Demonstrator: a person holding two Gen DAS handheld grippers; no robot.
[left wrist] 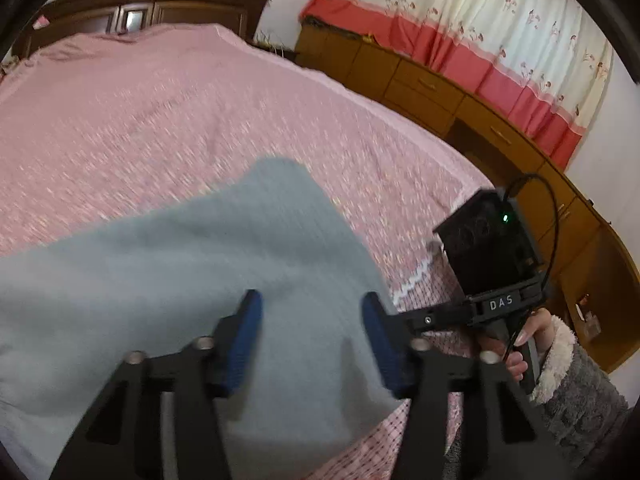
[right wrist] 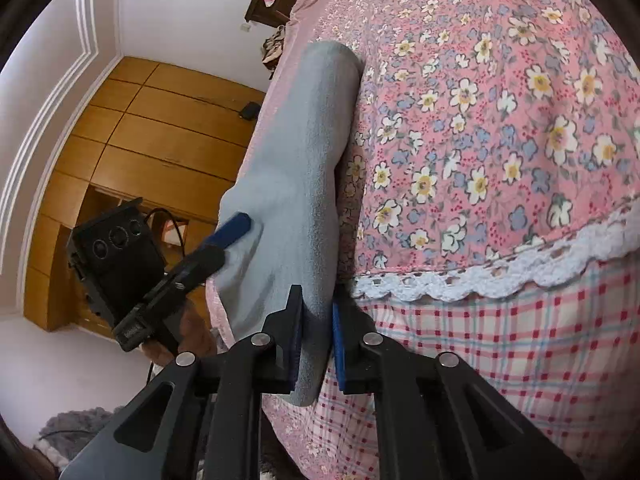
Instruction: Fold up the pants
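Note:
Grey pants (left wrist: 200, 280) lie as a long folded strip on the pink flowered bedspread (left wrist: 160, 120), near its edge. My left gripper (left wrist: 314, 340) hovers over the cloth with its blue pads well apart and grey fabric filling the gap; nothing shows them pressing. In the right wrist view the pants (right wrist: 304, 152) run away from me along the bedspread (right wrist: 500, 120), and one left blue pad (right wrist: 232, 230) rests against their left edge. My right gripper (right wrist: 318, 340) is shut on the near end of the pants. Its black body (left wrist: 492, 256) shows at the right.
The bed's white lace trim (right wrist: 520, 272) and checked skirt (right wrist: 480, 360) hang at the near edge. Wooden drawers (left wrist: 440, 88) line the wall under a red and white curtain (left wrist: 500, 20). A dark headboard (left wrist: 140, 8) stands at the far end. A fluffy sleeve (left wrist: 572, 380) holds the right gripper.

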